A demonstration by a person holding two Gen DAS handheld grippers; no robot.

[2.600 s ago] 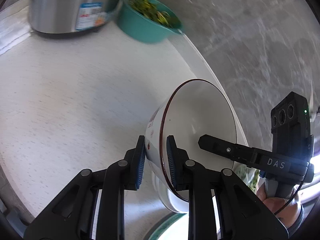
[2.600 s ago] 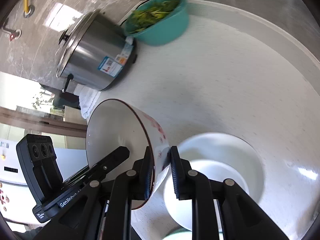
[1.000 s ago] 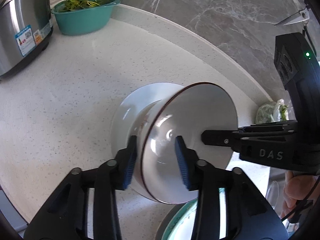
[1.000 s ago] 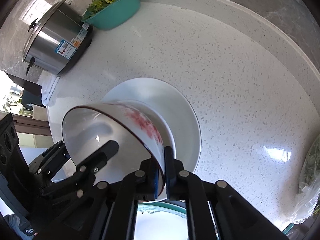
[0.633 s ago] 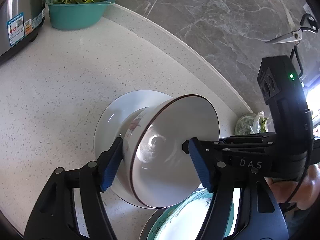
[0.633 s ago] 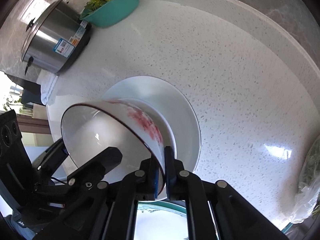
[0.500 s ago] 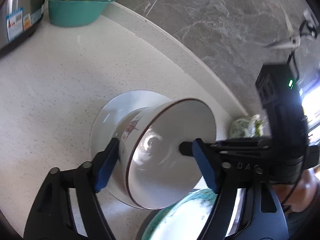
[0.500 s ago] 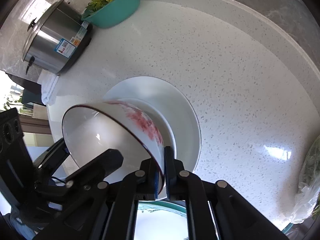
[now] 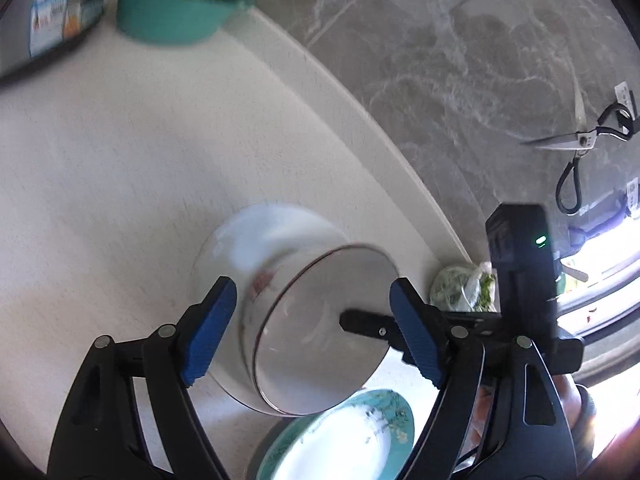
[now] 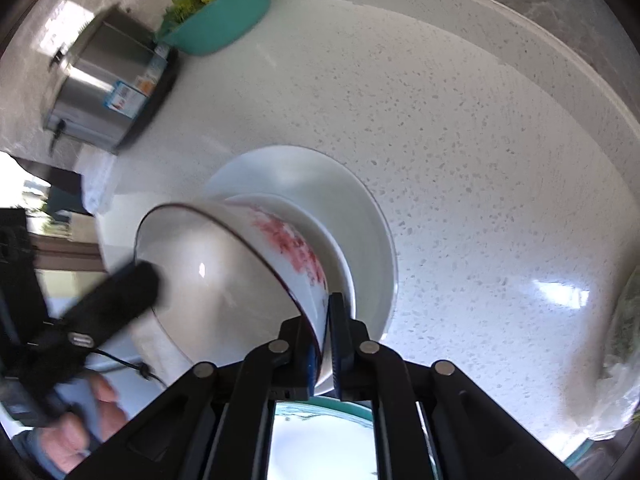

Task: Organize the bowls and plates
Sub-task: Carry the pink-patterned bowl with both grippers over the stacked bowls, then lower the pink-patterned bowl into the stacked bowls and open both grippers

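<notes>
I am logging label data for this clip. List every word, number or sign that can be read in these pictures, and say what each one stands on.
No text here can be read.
Sticker on the steel cooker: blue, white and orange print, too small and blurred to read.
Same sticker in the left wrist view: motion-blurred, unreadable.
Tags on the wall by the scissors: too small to read.
Red-patterned bowl: flower pattern only, no lettering.

Bare counter point(image 10: 460, 160) beyond white plate point(image 10: 360, 208), teal basin point(image 10: 224, 24) and steel pot point(image 10: 112, 88) far left, bagged greens point(image 10: 624, 344) right, patterned plate point(image 9: 344, 440) nearest.
</notes>
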